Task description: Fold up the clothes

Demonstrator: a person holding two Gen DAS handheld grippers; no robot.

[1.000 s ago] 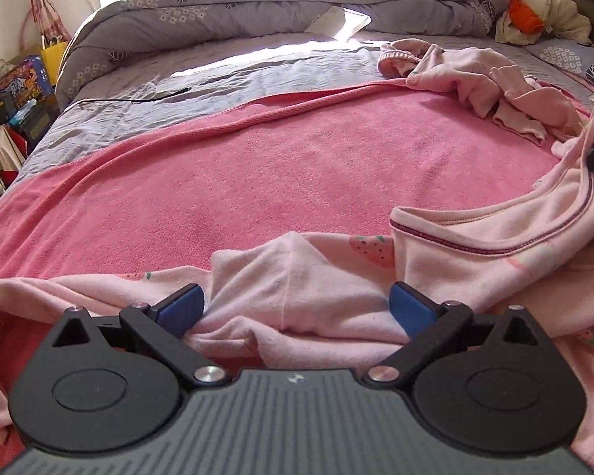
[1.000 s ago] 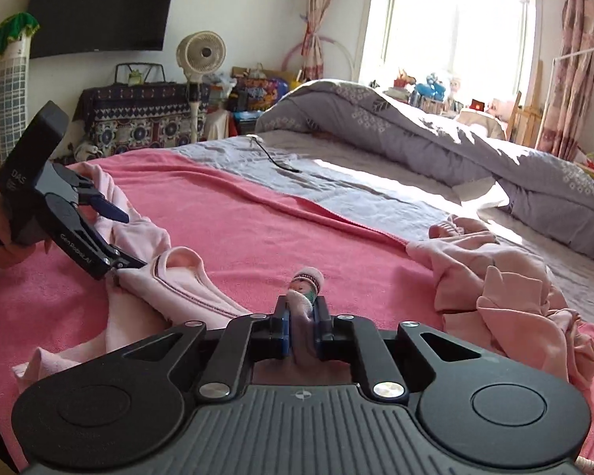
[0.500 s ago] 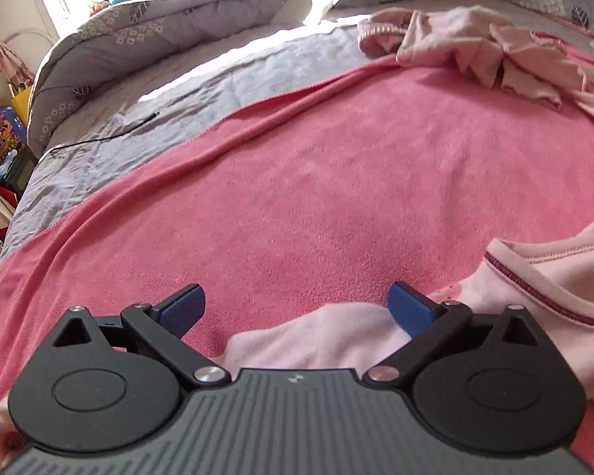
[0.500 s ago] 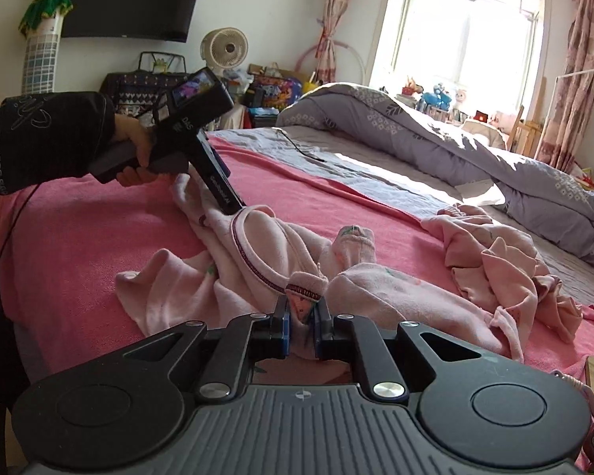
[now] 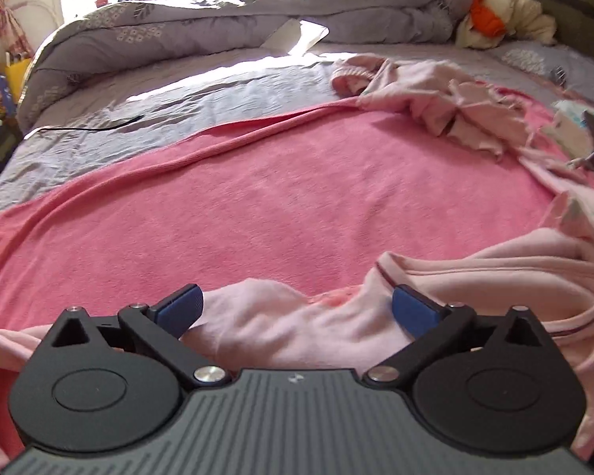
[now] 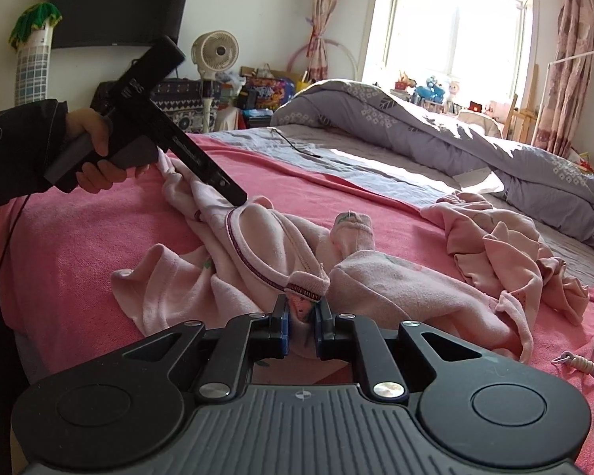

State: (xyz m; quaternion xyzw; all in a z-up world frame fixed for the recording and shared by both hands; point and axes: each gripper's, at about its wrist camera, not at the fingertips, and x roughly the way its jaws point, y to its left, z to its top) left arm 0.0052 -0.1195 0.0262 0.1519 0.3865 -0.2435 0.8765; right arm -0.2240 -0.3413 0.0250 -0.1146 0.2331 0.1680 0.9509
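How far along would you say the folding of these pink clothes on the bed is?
Nothing looks folded yet. In hand: the right gripper is shut on the cuff of the pink top, and the open left gripper is at its collar. Left: folding it flat, then the crumpled pink garment lying beside it.

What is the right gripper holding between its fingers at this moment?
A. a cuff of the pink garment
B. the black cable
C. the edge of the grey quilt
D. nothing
A: the right gripper is shut on the trimmed cuff of the pink garment.
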